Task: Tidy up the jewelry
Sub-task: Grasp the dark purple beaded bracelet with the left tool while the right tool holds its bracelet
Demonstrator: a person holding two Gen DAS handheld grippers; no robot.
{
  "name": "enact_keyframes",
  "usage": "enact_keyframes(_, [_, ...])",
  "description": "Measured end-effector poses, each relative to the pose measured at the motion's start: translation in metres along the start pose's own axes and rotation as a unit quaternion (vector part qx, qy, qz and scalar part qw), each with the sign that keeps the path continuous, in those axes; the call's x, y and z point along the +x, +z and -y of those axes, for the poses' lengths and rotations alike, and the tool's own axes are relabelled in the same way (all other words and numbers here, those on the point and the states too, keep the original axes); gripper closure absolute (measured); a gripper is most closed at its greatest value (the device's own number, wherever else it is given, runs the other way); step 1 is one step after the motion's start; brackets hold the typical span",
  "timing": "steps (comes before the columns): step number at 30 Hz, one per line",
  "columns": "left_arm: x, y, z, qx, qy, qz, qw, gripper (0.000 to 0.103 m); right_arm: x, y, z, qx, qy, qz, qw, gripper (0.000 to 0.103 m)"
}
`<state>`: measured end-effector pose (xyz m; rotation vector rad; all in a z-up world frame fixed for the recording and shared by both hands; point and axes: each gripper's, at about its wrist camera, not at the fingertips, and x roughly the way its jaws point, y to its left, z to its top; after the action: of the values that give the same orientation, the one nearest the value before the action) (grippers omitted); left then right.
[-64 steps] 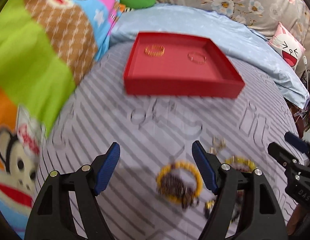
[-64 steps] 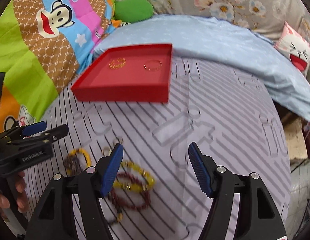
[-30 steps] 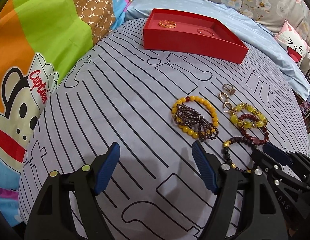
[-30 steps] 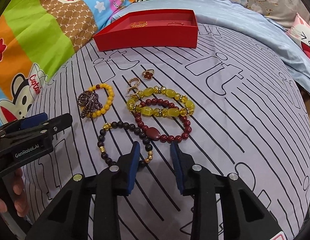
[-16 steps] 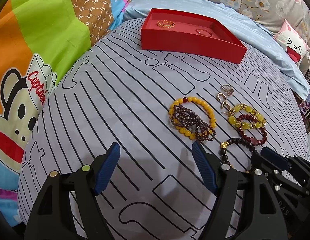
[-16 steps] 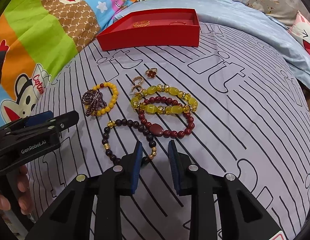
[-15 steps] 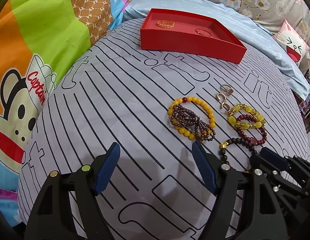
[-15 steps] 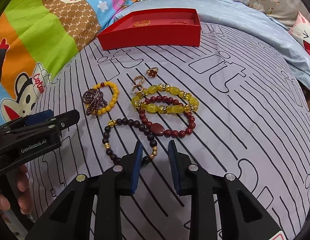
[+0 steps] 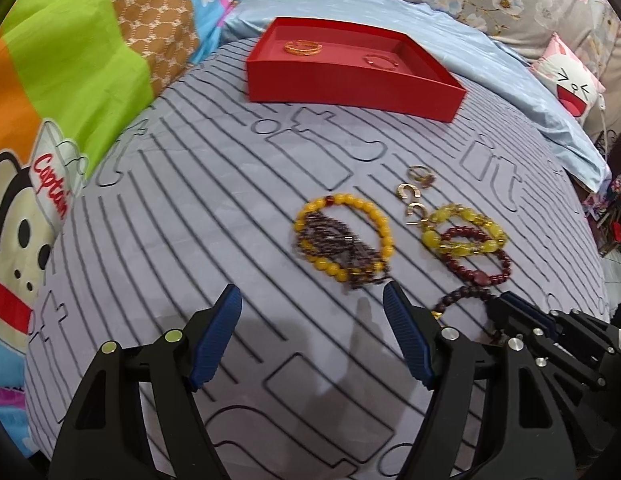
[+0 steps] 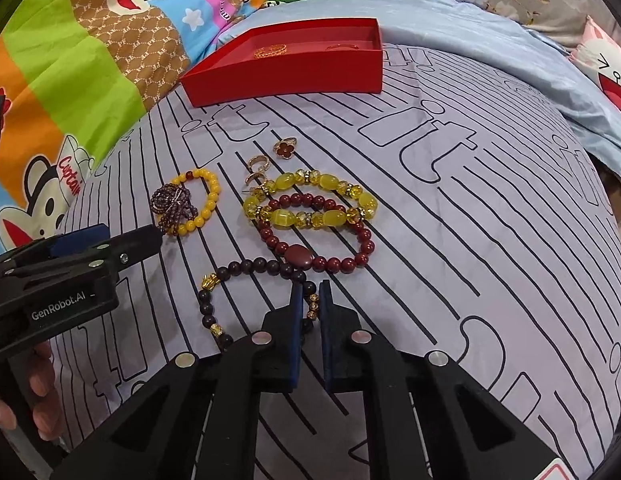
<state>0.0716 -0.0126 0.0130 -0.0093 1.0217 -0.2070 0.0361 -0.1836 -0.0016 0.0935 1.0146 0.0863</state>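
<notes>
Two gold bangles (image 9: 302,47) lie in my red tray (image 9: 350,80); only my right view shows right fingers (image 10: 296,328) pinching the dark bracelet (image 10: 246,270), left fingers (image 9: 218,336) spread.

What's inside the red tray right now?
The red tray holds two gold-coloured bangles: a chunkier patterned bangle to the left and a thin bangle to the right. Its near wall hides part of the floor, so anything small there can't be seen.

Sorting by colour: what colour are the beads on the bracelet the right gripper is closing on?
Dark brown bracelet with gold accents, clearest in right wrist view.
</notes>
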Motion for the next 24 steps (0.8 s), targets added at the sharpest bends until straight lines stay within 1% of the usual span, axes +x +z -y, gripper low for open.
enact_keyframes(2, [0.002, 0.001, 0.004, 0.004, -0.007, -0.002, 1.0, 0.04, -0.001, 0.0, 0.002, 0.005, 0.001, 0.0, 1.0, 0.095])
enact_keyframes(4, [0.006, 0.003, 0.007, 0.005, -0.018, -0.006, 0.9998, 0.051, -0.001, -0.001, 0.005, 0.011, 0.004, -0.001, 1.0, 0.095])
enact_keyframes(8, [0.012, 0.005, 0.009, 0.006, -0.032, -0.014, 0.9994, 0.062, -0.001, -0.001, 0.01, 0.02, 0.009, -0.002, 1.0, 0.095])
enact_keyframes(10, [0.014, 0.005, 0.01, 0.008, -0.04, -0.015, 0.999, 0.07, -0.001, -0.001, 0.01, 0.022, 0.01, -0.002, 1.0, 0.095])
enact_keyframes(11, [0.015, 0.006, 0.011, 0.01, -0.043, -0.016, 0.9989, 0.073, -0.001, -0.001, 0.01, 0.022, 0.011, -0.002, 1.0, 0.095])
enact_keyframes(13, [0.016, 0.006, 0.012, 0.009, -0.054, -0.018, 0.9983, 0.087, -0.001, -0.001, 0.01, 0.022, 0.011, -0.002, 1.0, 0.095])
enact_keyframes(15, [0.017, 0.007, 0.01, 0.005, -0.066, -0.02, 0.9976, 0.094, -0.002, -0.001, 0.01, 0.022, 0.012, -0.002, 1.0, 0.095])
enact_keyframes(16, [0.016, 0.008, 0.009, 0.002, -0.075, -0.019, 0.997, 0.096, -0.002, -0.001, 0.01, 0.022, 0.013, -0.002, 1.0, 0.095])
enact_keyframes(24, [-0.002, 0.017, 0.007, 0.006, -0.089, 0.01, 0.9959, 0.098, -0.006, -0.001, 0.01, 0.022, 0.017, 0.003, 1.0, 0.095])
